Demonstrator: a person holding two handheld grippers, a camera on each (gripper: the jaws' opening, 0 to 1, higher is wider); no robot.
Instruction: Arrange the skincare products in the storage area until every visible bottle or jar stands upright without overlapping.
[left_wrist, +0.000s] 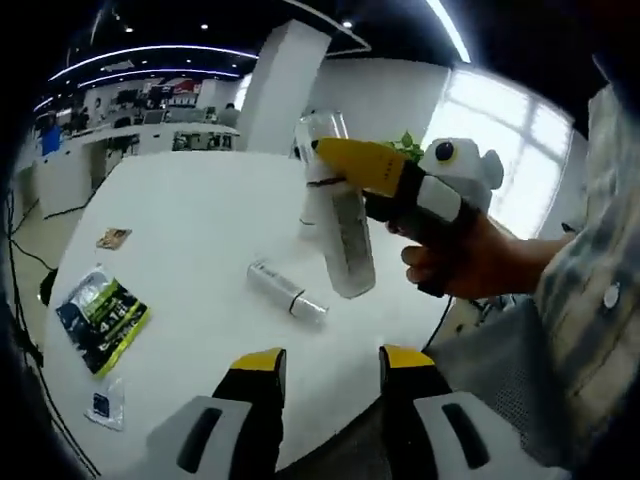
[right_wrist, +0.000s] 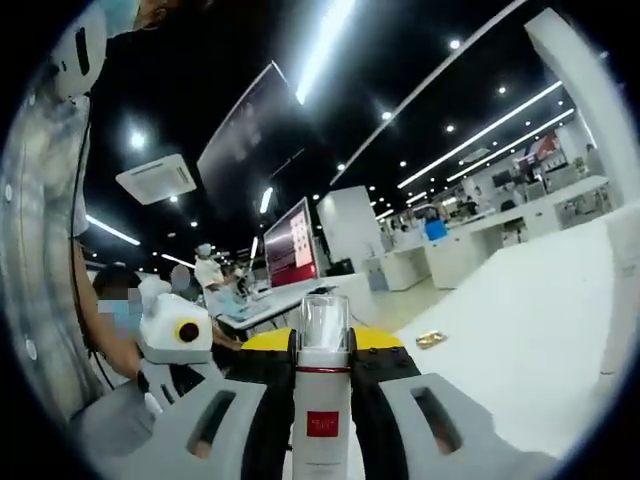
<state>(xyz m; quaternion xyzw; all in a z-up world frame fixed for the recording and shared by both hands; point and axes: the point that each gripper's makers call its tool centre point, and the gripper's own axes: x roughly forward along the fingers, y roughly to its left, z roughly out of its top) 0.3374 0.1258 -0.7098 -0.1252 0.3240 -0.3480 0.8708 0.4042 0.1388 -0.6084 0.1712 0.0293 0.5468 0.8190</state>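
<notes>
- The tall bottle (right_wrist: 322, 400) with the clear cap and a small red square on its white body is between the jaws of our right hand-held gripper (right_wrist: 322, 365); the jaws are pressed on its two sides, so this hand-held gripper is clamped on it; in the left gripper view we see the same bottle (left_wrist: 340, 215) held above the white table (left_wrist: 190, 230), tilted, with the clear cap on top.
- In the left gripper view the right hand-held gripper (left_wrist: 345, 160) comes in from the right, with a yellow tip and a black and white body; a hand (left_wrist: 470, 265) holds it at the back.
- A small silver tube (left_wrist: 288, 290) lies on its side on the table, just below the held bottle and apart from it.
- Another white bottle (left_wrist: 312, 205) stands behind the held one; it is partly hidden, so we cannot tell more about it.
- The left hand-held gripper (left_wrist: 330, 365) is at the near edge of the table; its two yellow-tipped jaws are apart and there is nothing between them.
- At the left of the table lie a dark and yellow packet (left_wrist: 100, 318), a small sachet (left_wrist: 106, 403) near the edge, and a little brown card (left_wrist: 113, 238) farther away.
</notes>
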